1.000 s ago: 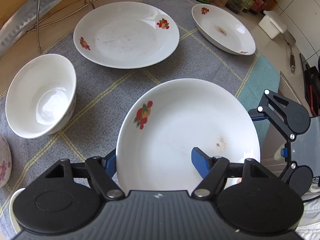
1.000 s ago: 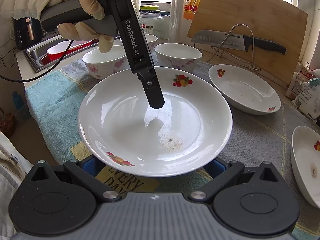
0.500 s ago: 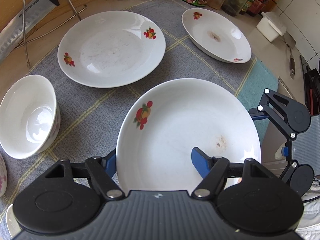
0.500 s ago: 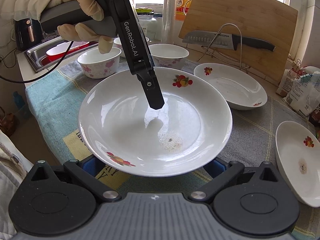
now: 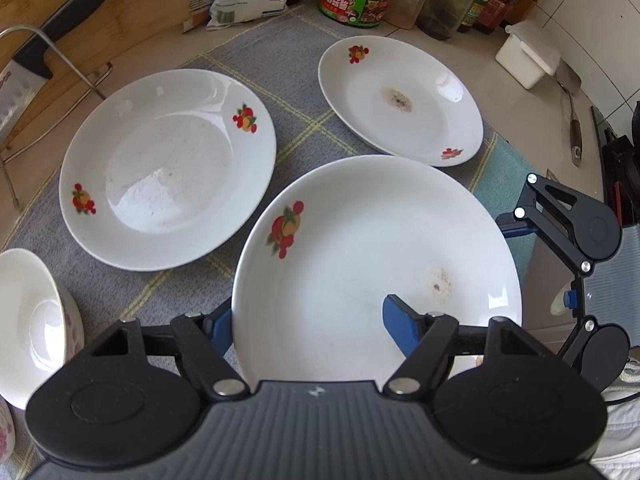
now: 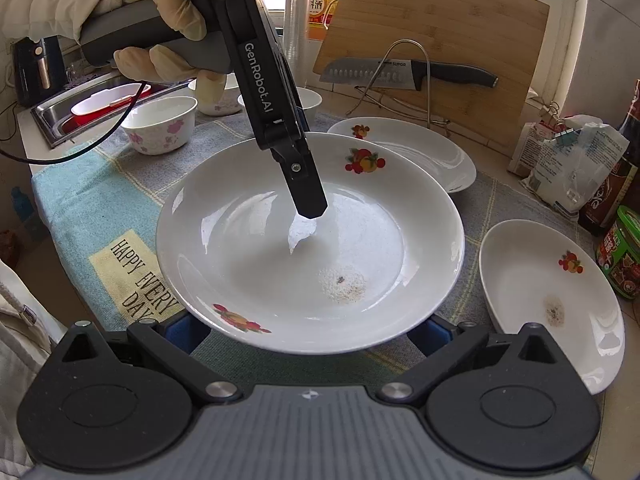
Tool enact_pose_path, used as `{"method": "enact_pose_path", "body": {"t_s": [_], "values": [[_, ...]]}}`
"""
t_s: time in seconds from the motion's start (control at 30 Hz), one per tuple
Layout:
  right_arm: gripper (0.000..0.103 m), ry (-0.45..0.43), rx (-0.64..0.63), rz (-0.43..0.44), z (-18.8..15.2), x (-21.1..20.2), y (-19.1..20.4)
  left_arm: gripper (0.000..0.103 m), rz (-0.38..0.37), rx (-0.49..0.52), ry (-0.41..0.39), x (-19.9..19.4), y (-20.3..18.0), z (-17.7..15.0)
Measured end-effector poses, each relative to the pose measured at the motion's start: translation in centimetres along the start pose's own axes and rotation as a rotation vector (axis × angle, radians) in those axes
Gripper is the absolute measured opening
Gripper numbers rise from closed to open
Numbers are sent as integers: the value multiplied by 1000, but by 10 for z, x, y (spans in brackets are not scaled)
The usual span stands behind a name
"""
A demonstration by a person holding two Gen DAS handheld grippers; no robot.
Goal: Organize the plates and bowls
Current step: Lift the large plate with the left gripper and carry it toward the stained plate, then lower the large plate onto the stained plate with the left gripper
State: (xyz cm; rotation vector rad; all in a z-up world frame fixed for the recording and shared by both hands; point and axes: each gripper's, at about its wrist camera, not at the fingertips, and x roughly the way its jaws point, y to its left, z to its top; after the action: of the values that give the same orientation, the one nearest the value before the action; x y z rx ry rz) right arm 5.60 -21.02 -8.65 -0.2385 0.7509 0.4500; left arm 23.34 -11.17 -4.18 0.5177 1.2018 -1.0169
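The plate [image 6: 312,248] is round, so it has no long axis; it sits nearly level, hollow side up, held off the grey checked cloth [image 5: 304,64] beside two other plates. It is white, with red-and-orange fruit motifs on the rim and a brownish speck patch inside. The left gripper [image 5: 316,320] pinches its rim, one blue finger [image 5: 400,324] inside, one beneath. The right gripper [image 6: 308,330] has its fingers under the near edge; I cannot tell whether they clamp. Writing: "GenRobot.AI", "HAPPY EVERY DAY", "SUPOR" on the knife [image 6: 404,74].
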Motion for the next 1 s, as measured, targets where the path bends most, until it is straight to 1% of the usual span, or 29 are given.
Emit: {"method": "enact_pose_path", "body": {"t_s": [0.23,0.53,1.0], "values": [[103,0,30,-36,-8,-11,-24,74,-12,43,-1,12,-16,30],[103,-5,64,-78,-18,-23,-51,74,-25,92,3,26,-28,63],[103,-1,127,-145,-35,-39,-86,74,-52,166,5,51,-55,113]]}}
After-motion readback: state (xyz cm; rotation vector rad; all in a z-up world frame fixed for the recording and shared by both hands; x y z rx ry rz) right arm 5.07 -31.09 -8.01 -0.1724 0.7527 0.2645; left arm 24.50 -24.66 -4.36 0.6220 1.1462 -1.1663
